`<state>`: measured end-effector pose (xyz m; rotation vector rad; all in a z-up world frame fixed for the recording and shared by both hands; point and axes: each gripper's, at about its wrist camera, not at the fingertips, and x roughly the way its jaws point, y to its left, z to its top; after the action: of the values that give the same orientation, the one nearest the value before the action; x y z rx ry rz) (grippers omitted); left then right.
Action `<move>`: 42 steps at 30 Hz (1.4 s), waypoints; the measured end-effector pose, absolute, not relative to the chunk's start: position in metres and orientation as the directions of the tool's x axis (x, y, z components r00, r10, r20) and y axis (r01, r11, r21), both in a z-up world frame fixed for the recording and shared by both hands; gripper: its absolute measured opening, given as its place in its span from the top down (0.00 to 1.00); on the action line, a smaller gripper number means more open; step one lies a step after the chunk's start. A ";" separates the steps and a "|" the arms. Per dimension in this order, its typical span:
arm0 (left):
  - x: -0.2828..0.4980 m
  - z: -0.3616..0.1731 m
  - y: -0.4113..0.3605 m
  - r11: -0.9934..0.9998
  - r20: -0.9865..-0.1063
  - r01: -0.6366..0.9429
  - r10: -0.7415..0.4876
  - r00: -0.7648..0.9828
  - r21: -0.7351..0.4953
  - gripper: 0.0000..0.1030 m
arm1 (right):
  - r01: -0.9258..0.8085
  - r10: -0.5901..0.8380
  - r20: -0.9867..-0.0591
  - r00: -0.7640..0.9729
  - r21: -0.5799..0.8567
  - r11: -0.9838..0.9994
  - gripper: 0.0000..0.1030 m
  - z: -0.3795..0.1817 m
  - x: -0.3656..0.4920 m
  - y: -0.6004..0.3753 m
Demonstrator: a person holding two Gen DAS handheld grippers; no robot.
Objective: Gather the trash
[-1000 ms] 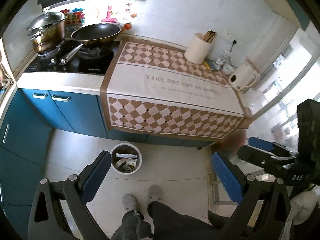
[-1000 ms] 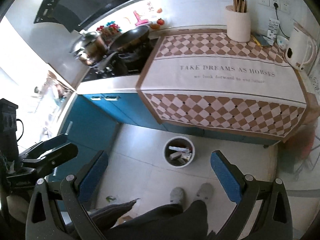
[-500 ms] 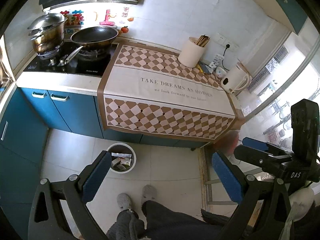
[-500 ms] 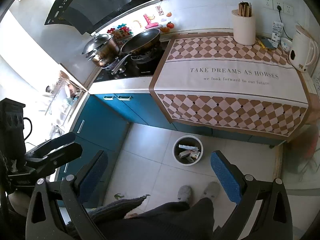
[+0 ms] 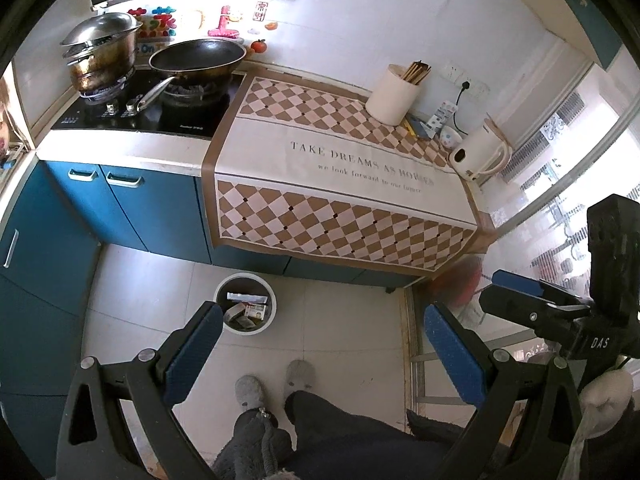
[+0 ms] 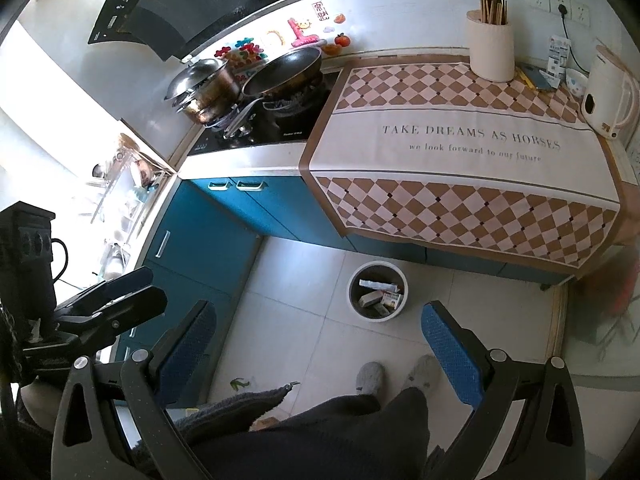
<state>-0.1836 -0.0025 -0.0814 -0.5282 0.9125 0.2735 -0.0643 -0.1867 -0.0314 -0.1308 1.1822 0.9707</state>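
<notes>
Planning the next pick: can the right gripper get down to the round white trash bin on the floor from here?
Probably yes. The right gripper is open and empty, and the round white trash bin stands uncovered on bare floor tiles before the blue cabinets. Nothing lies between them; the bin just sits well below, so it needs lowering.

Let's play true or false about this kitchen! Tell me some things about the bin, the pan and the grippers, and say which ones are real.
1. The trash bin stands on the floor and has boxes in it. True.
2. The left hand-held gripper is squeezing a box. False: it is open and holds nothing.
3. The frying pan sits on the stove. True.
4. The kettle lies on the floor. False: it stands on the checkered cloth on the counter.
5. The right hand-held gripper is open. True.
</notes>
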 end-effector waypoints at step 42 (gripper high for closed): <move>-0.187 -0.090 -0.005 0.841 -0.812 -0.426 -0.025 0.583 -0.332 0.00 | -0.685 0.548 -0.837 -0.010 0.405 0.606 0.00 -0.051 -0.065 -0.192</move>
<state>-0.1875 -0.0052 -0.0896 -0.5389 0.9286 0.2477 -0.0654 -0.1916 -0.0514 -0.1365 1.2438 0.9790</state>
